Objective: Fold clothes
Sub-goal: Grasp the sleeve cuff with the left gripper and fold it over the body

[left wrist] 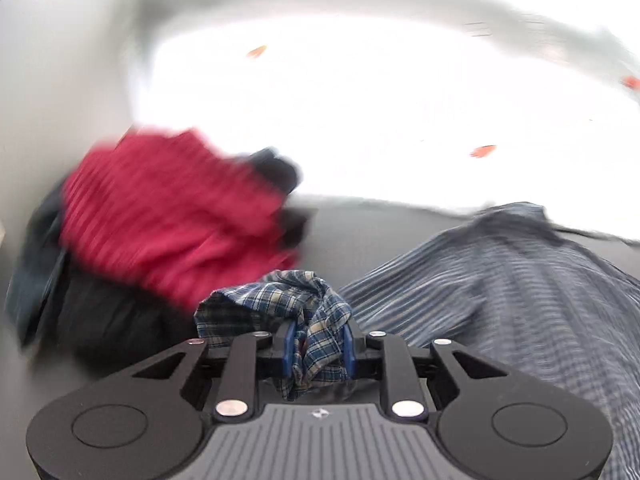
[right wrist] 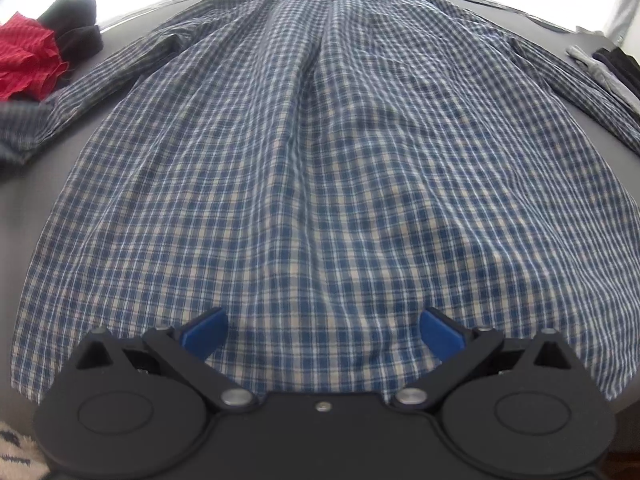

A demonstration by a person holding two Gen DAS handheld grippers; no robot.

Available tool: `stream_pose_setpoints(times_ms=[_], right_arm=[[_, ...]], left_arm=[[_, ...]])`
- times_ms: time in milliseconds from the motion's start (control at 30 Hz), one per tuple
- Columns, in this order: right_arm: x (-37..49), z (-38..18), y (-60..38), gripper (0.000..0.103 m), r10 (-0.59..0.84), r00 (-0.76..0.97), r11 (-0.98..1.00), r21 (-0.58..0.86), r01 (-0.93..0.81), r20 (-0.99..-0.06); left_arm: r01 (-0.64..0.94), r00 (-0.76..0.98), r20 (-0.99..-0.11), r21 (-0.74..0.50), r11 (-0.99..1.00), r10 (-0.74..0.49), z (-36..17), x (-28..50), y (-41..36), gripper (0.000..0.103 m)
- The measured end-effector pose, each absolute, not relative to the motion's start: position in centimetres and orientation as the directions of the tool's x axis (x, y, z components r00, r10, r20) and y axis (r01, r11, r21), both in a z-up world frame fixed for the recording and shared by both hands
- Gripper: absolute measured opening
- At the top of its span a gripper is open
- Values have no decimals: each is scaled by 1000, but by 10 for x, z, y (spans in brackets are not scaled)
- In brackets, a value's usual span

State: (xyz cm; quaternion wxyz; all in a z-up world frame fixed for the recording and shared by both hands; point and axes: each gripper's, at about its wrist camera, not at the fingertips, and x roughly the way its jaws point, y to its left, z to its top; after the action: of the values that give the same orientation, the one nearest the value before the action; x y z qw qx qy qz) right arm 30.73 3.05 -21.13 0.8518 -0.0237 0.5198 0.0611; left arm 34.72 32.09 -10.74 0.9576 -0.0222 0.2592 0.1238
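A blue plaid shirt [right wrist: 320, 160] lies spread flat on a grey table [right wrist: 24, 184], collar at the far end and sleeves out to both sides. My right gripper [right wrist: 323, 330] is open and empty, its blue pads just above the shirt's near hem. My left gripper [left wrist: 319, 346] is shut on a bunched piece of the plaid shirt [left wrist: 308, 300], most likely its left sleeve end, held above the table. The rest of the shirt [left wrist: 520, 288] stretches to the right in the left wrist view, blurred by motion.
A pile of a red garment [left wrist: 168, 216] [right wrist: 28, 56] and dark clothes [left wrist: 100, 320] [right wrist: 76, 24] lies at the table's far left. Grey and dark garments [right wrist: 612, 68] lie at the far right. A patterned rug [right wrist: 16, 452] shows below the table's near edge.
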Motion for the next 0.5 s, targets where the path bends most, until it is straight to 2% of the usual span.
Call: stream_pose_setpoints(times_ms=[67, 133, 200, 233, 267, 300, 367, 433, 500], right_arm=[[309, -210, 25, 103, 116, 448, 987, 52, -154, -886], [311, -208, 14, 103, 159, 451, 981, 89, -171, -878], [312, -207, 3, 103, 183, 454, 978, 115, -173, -872], [312, -206, -5, 103, 184, 455, 979, 123, -162, -871], [312, -204, -13, 103, 184, 457, 981, 130, -148, -870], [312, -203, -21, 103, 183, 458, 982, 136, -134, -870], [308, -200, -40, 103, 186, 472, 983, 159, -96, -862], [306, -199, -59, 103, 177, 486, 984, 167, -65, -856], [306, -198, -75, 103, 143, 492, 989, 147, -31, -859]], left_arm=[[-111, 884, -448, 74, 991, 132, -89, 360, 276, 25], [38, 903, -429, 10, 999, -30, -72, 374, 227, 26], [181, 869, -454, -79, 980, -197, -65, 386, 181, 32], [257, 831, -478, -123, 959, -284, -64, 392, 156, 37], [329, 785, -498, -168, 929, -368, -63, 398, 131, 48], [404, 726, -526, -194, 894, -442, -66, 400, 108, 64], [479, 647, -562, -226, 848, -516, -73, 397, 81, 82], [514, 601, -583, -241, 823, -546, -83, 387, 66, 82], [500, 594, -621, -213, 839, -511, -94, 379, 68, 84]])
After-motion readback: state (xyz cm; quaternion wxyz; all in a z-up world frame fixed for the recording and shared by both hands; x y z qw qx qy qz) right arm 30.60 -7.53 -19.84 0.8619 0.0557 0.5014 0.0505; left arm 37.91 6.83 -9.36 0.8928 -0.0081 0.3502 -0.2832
